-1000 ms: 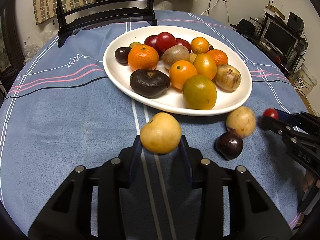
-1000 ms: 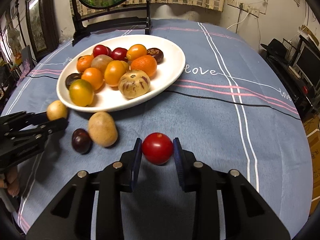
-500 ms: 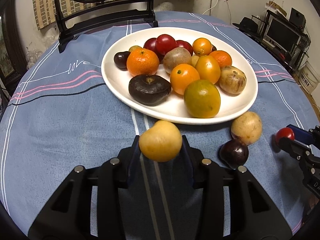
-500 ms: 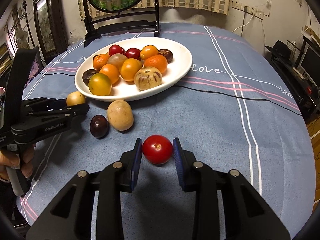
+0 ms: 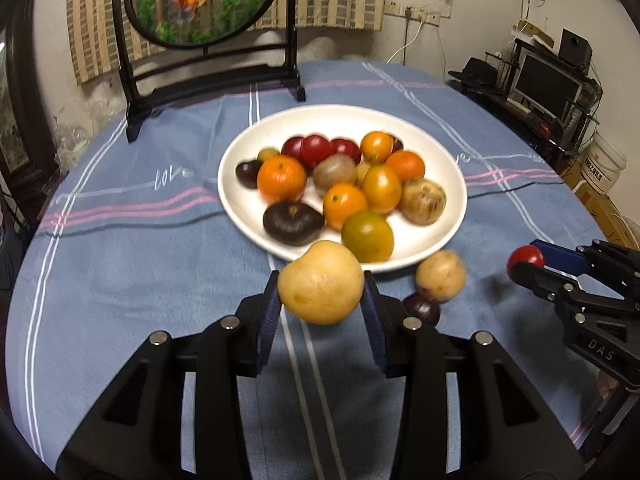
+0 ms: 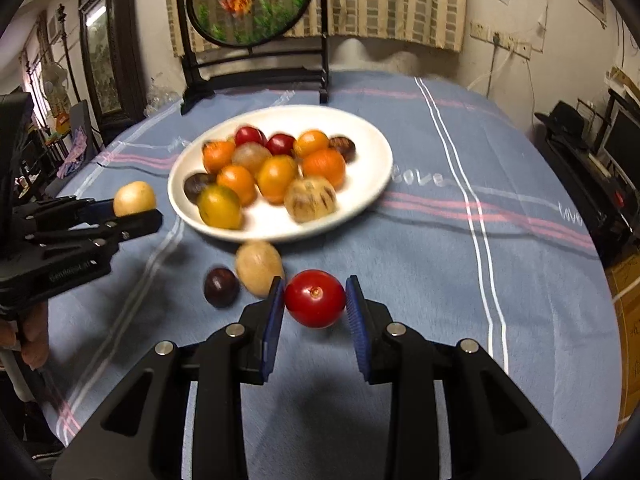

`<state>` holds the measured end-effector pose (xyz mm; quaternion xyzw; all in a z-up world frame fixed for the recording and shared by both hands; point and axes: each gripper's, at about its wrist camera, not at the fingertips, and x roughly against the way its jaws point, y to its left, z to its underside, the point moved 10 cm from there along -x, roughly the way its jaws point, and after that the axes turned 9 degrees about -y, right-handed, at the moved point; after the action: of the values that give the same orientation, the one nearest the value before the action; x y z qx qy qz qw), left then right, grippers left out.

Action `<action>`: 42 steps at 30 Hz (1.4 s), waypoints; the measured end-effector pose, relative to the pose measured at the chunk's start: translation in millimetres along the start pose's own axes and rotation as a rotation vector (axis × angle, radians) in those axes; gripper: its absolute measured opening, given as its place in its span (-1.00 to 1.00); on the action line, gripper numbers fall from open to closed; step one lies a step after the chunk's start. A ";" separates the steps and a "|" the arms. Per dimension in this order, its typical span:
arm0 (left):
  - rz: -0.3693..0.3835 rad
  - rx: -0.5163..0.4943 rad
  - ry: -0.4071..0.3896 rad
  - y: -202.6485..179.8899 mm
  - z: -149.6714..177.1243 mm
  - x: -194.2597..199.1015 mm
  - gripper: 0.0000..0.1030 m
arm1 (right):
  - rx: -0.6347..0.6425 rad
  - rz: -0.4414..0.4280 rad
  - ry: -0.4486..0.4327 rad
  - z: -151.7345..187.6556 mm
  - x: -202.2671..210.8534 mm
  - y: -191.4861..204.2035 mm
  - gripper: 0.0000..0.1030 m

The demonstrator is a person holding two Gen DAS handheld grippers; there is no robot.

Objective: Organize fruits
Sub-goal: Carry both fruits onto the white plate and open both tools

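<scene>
Both tools have lifted; yellow fruit (image 5: 321, 282) sits clamped in left tool (image 5: 321, 312).

my right gripper (image 6: 315, 304) pinches a red tomato (image 6: 315, 298) above the blue tablecloth (image 6: 440, 280). a tan fruit (image 6: 259, 267) and a dark plum (image 6: 221, 286) lie near the white plate (image 6: 372, 168). my left gripper (image 6: 132, 210) clasps a yellow fruit (image 6: 134, 198).

"love" shows stitched on the blue tablecloth (image 6: 420, 178), and "DAS" reads on the right gripper (image 5: 524, 264) body.
</scene>
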<state>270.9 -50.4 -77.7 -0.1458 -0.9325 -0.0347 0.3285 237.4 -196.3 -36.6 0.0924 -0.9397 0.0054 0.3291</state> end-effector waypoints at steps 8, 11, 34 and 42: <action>-0.021 -0.010 -0.016 4.0 -38.4 -15.4 -0.23 | -0.008 -0.042 -0.082 -58.0 -15.8 11.7 -0.39; -0.027 0.020 -0.014 10.9 -51.9 -28.5 -0.23 | -0.033 -0.034 -0.069 -75.5 -38.4 11.8 -0.39; -0.124 0.116 0.025 44.5 -83.9 -100.7 0.09 | -0.142 -0.030 0.052 -96.1 -136.3 4.5 -0.28; -0.134 0.121 -0.054 45.9 -90.4 -71.1 0.60 | -0.199 -0.015 -0.018 -93.5 -105.5 -15.8 0.17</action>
<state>391.7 -38.8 -52.8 -0.0637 -0.9491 0.0038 0.3085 378.7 -187.2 -29.5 0.0663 -0.9379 -0.0910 0.3282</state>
